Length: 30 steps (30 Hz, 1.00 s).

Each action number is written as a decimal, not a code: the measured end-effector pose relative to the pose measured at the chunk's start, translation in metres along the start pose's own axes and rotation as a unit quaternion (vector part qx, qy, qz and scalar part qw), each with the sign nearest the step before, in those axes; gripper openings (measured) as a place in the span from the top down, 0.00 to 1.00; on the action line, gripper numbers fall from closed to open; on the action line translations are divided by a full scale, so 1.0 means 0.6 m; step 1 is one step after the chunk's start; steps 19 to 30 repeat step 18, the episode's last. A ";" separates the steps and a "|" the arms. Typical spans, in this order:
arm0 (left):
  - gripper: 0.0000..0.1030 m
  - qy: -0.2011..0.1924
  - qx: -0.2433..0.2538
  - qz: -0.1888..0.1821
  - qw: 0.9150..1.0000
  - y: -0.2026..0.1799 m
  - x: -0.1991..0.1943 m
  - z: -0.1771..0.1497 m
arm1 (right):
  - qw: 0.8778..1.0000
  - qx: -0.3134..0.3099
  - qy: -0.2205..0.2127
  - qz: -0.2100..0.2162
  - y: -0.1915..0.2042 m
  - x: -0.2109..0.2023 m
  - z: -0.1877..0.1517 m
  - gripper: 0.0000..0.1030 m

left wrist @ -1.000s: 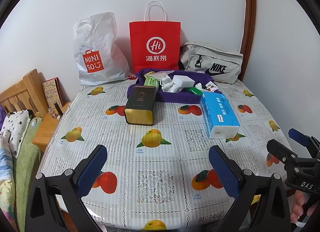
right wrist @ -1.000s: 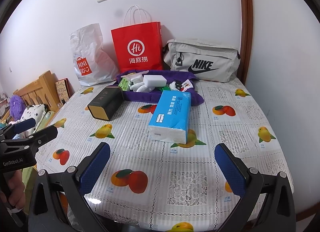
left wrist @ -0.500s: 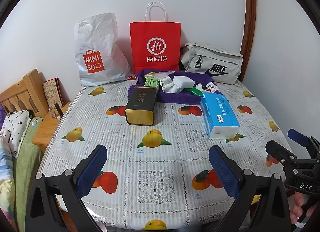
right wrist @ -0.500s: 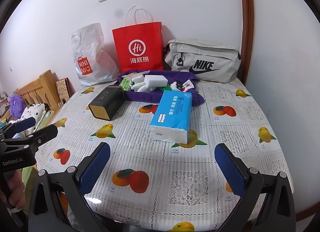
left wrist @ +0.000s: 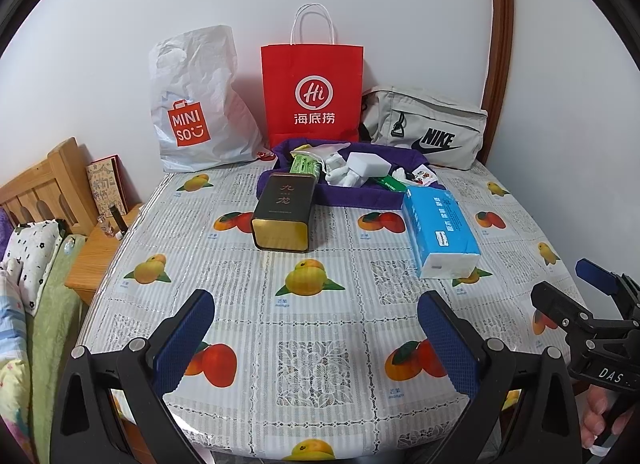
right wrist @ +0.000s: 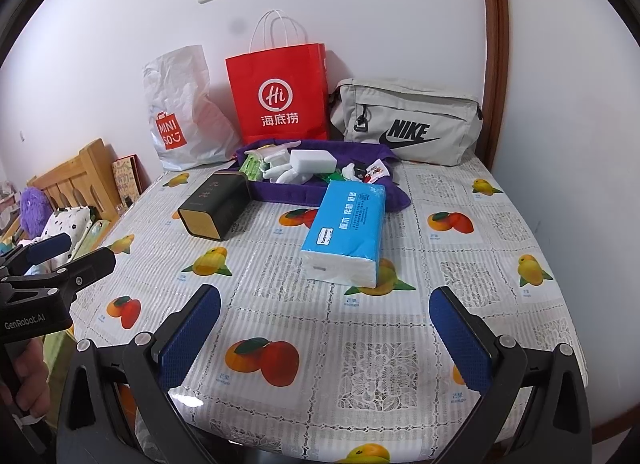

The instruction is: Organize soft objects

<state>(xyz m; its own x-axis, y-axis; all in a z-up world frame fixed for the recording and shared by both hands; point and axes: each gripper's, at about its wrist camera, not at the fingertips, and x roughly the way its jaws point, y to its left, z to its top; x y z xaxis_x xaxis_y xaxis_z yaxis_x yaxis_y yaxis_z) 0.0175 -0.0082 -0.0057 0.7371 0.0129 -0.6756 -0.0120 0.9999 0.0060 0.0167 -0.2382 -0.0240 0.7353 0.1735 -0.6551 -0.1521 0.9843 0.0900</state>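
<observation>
- The blue tissue pack lies flat on the tabletop, right of centre, its white end turned toward the near edge and its far end just at the purple cloth tray.
- That purple cloth tray sits at the far middle of the tabletop and holds a jumble: a white block, a green packet, white glove-like pieces and some small printed items I cannot make out.
- A dark tin with a gold end lies on its side left of the tissue pack, its far end up against the tray's near-left rim.
- Along the far wall stand a white MINISO bag, a red paper bag and a grey Nike pouch, left to right.
- The left hand-held gripper hovers over the near edge of the tabletop with its blue-padded jaws spread wide and nothing between them.
- The right hand-held gripper hangs over the near edge too, directly short of the tissue pack, jaws just as wide apart and empty.
- Each gripper shows at the side of the other's view, with fingers wrapped around the handle.
- Off the left side of the tabletop are a wooden headboard, a low wooden stand and patterned bedding.
</observation>
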 end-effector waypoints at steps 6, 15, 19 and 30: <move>0.00 0.001 -0.002 0.001 1.000 0.001 -0.002 0.001 | 1.000 0.000 0.001 -0.001 0.000 0.000 0.000 0.00; 0.00 0.001 0.000 -0.001 1.000 0.004 -0.001 0.001 | 1.000 -0.003 0.003 0.001 0.005 0.000 0.001 0.00; 0.00 -0.001 -0.001 -0.001 1.000 0.005 0.000 0.002 | 1.000 -0.004 0.004 0.001 0.004 0.002 0.001 0.00; 0.00 -0.001 -0.001 -0.001 1.000 0.005 0.000 0.002 | 1.000 -0.004 0.004 0.001 0.004 0.002 0.001 0.00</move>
